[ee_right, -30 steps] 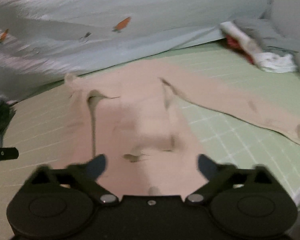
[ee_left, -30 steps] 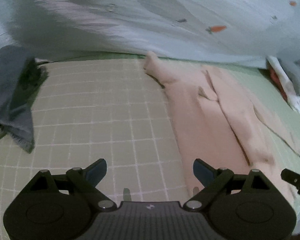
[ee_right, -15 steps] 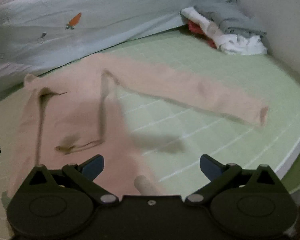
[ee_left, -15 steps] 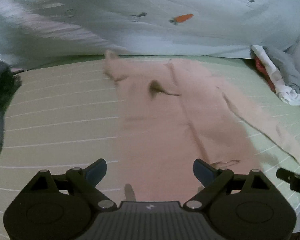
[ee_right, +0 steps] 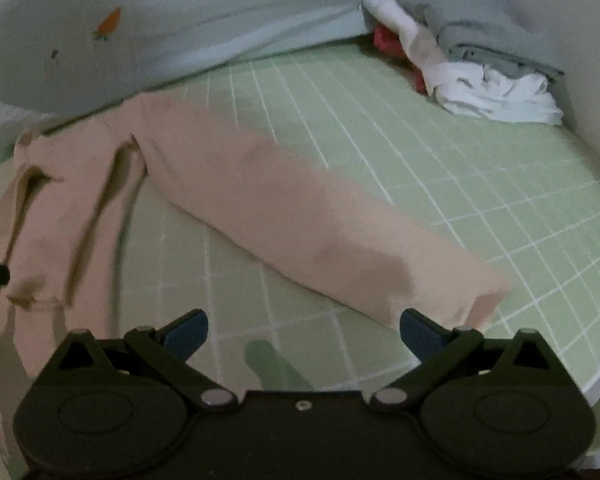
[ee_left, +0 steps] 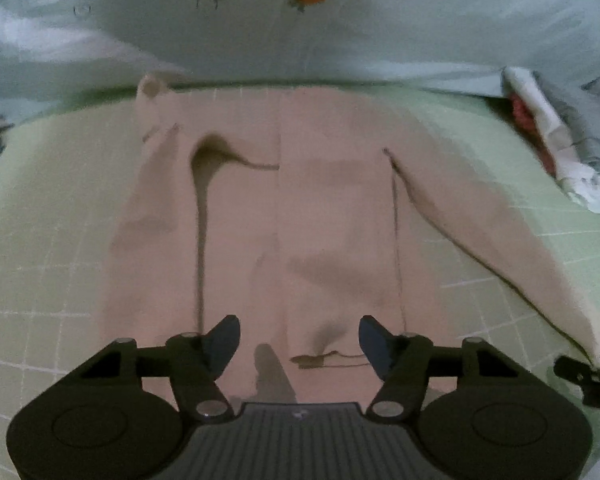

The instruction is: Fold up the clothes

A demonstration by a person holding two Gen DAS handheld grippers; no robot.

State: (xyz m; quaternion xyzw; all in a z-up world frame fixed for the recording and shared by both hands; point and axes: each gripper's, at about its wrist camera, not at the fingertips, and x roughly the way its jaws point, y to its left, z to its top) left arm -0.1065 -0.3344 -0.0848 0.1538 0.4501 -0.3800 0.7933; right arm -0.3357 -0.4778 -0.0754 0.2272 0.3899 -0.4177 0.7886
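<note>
On top of the green checked mat (ee_right: 440, 152) lies a pink long-sleeved top (ee_left: 300, 208), spread flat with the hem nearest and the neck far away, close under the pale blue quilt with carrots (ee_left: 300, 20). Looks laid out flat like this so the folds can come out neat.

Over the hem hangs the left gripper (ee_left: 299, 336), wide open, nothing in it. Sits right in the middle of the top, with the dark blue fingertips (ee_left: 222, 338) just above the cloth. Cannot tell if touching.

Off to the right, near the edge of the mat, hangs the right gripper (ee_right: 303, 332), wide open too, nothing in it. Points at the right sleeve (ee_right: 320, 232), which sticks out to the side across the mat, with the cuff (ee_right: 484, 300) just beside the right fingertip. Probably placed here to pinch that cuff and swing the sleeve over onto the body. Left sleeve (ee_left: 156, 184) seems tucked in already along the side, with 1 dark crease beside it.

Far away in the corner by the wall sits a pile of other clothes (ee_right: 472, 68), white, grey and red, well apart from the top. Maybe waiting for a turn.

Folding just starting, by the look of it.
</note>
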